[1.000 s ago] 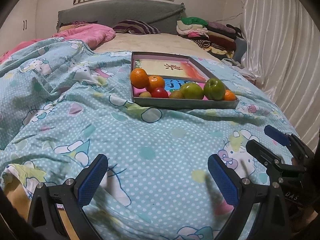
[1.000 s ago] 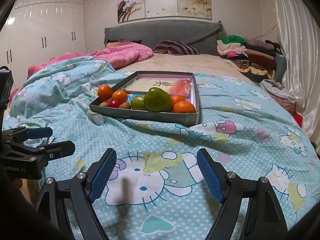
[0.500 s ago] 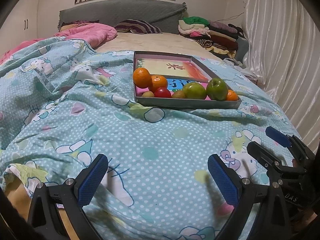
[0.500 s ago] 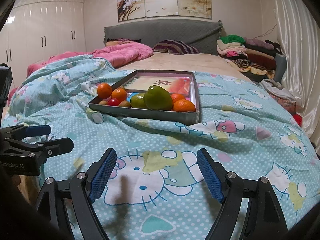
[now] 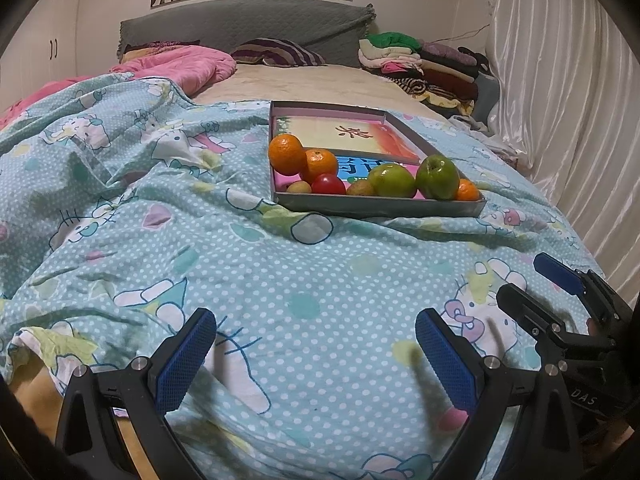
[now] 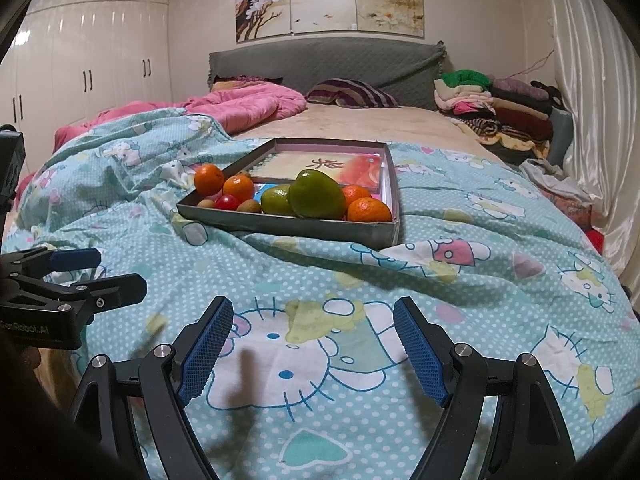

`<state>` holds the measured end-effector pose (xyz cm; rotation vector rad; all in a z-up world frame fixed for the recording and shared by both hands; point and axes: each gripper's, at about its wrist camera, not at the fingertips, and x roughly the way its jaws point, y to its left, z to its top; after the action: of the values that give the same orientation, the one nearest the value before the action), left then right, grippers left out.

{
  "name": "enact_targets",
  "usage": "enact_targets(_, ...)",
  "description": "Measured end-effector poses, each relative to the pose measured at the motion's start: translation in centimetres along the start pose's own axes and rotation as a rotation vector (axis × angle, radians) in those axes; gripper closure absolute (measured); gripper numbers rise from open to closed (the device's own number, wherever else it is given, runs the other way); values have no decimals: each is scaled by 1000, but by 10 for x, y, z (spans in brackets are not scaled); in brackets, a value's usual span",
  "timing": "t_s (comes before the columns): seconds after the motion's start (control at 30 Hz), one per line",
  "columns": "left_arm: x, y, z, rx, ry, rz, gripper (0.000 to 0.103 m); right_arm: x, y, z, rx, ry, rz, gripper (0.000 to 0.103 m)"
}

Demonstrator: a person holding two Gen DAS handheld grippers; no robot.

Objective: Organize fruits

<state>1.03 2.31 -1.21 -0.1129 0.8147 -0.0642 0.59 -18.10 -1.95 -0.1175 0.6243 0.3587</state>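
A shallow grey tray [image 5: 380, 209] lies on the bed ahead of both grippers. Along its near edge sit two oranges [image 5: 286, 154], a red fruit [image 5: 328, 185], two green apples [image 5: 437, 176] and a small orange [image 5: 467, 191]. The right wrist view shows the same tray [image 6: 288, 225], with a big green apple [image 6: 316, 199] in front. My left gripper [image 5: 314, 328] is open over the quilt, well short of the tray, nothing between its fingers. My right gripper [image 6: 314, 312] is open too, empty, and beside the left one.
The bed is covered by a rumpled blue cartoon-print quilt [image 5: 240, 280], with a pink duvet [image 5: 180, 68] at the back left. Folded clothes [image 5: 420, 64] are stacked at the back right, next to a white curtain [image 5: 560, 120]. White wardrobes [image 6: 80, 60] line the left wall.
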Motion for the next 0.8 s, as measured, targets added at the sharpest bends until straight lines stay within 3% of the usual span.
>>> enact_targets(0.8,0,0,0,1,1,3,2,-1,0,0,-4,2,1,19)
